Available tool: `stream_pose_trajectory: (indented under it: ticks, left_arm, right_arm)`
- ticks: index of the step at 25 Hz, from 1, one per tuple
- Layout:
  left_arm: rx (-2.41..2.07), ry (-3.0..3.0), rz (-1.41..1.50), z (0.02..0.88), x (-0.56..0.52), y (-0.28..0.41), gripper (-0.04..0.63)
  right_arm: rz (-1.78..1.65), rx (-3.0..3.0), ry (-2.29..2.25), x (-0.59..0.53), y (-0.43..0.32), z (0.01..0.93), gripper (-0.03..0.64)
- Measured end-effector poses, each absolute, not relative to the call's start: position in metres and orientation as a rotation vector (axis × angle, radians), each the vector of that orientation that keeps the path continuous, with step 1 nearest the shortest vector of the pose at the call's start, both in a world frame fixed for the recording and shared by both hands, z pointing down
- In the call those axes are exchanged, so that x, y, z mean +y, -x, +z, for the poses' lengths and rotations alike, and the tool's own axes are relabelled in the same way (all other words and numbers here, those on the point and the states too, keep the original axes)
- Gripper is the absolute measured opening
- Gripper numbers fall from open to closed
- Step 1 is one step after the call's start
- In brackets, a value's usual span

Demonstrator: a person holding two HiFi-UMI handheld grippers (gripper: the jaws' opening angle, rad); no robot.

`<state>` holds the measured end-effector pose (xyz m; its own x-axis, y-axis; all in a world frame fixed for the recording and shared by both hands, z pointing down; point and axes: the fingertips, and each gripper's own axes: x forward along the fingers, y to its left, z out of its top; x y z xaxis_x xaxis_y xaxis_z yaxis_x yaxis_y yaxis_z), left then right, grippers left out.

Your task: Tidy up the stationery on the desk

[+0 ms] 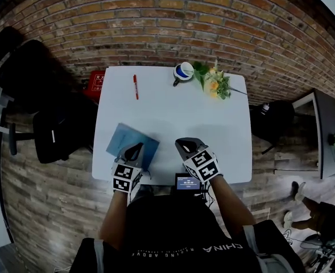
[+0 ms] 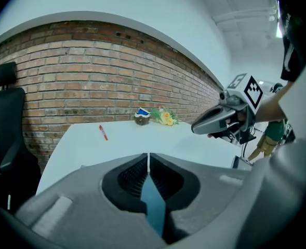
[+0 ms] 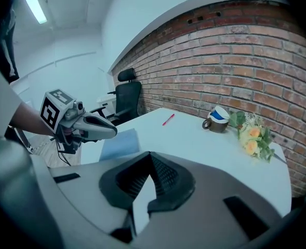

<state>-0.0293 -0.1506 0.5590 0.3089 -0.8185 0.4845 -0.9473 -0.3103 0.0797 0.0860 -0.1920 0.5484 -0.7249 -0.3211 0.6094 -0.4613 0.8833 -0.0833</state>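
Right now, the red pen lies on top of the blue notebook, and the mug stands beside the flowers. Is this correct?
Not quite. The red pen lies on the bare desk, apart from the blue notebook; the head view shows it. The mug does stand beside the flowers.

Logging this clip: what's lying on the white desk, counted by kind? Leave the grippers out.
Red pen: 1
Blue notebook: 1
Mug: 1
Flower bunch: 1
Small screen device at the near edge: 1
Total: 5
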Motion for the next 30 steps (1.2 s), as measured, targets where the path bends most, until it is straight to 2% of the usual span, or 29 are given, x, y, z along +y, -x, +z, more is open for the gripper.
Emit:
stream_pose_trajectory:
  ticks: [4, 6, 9, 11, 13, 23, 30]
  left_arm:
    - [-1.631, -2.155, 0.514, 0.568, -0.142, 0.047, 0.015]
    - [-1.642, -2.105, 0.51, 0.574, -0.137, 0.054, 0.114]
    - [-1.677, -2.02, 0.507, 0.585, -0.129, 0.066, 0.142]
    - [-1.697, -1.958, 0.501, 0.592, -0.123, 0.076, 0.164]
    - [-1.707, -1.896, 0.495, 0.601, -0.116, 0.084, 0.187]
    - [-1.75, -1.598, 0.459, 0.641, -0.087, 0.121, 0.246]
    - [-1.723, -1.482, 0.423, 0.657, -0.076, 0.121, 0.259]
  right_arm:
    - [0.282, -2.444, -0.493, -0.193, -0.066, 0.554, 0.009]
    - [0.27, -2.445, -0.452, -0.195, -0.055, 0.558, 0.009]
    - [0.264, -2.44, -0.378, -0.195, -0.038, 0.566, 0.009]
    - [0.274, -2.429, -0.314, -0.194, -0.025, 0.573, 0.088]
    - [0.272, -2.417, -0.264, -0.193, -0.013, 0.58, 0.099]
    - [0.241, -2.336, -0.065, -0.187, 0.042, 0.621, 0.167]
    - [0.235, -2.269, 0.008, -0.186, 0.061, 0.649, 0.193]
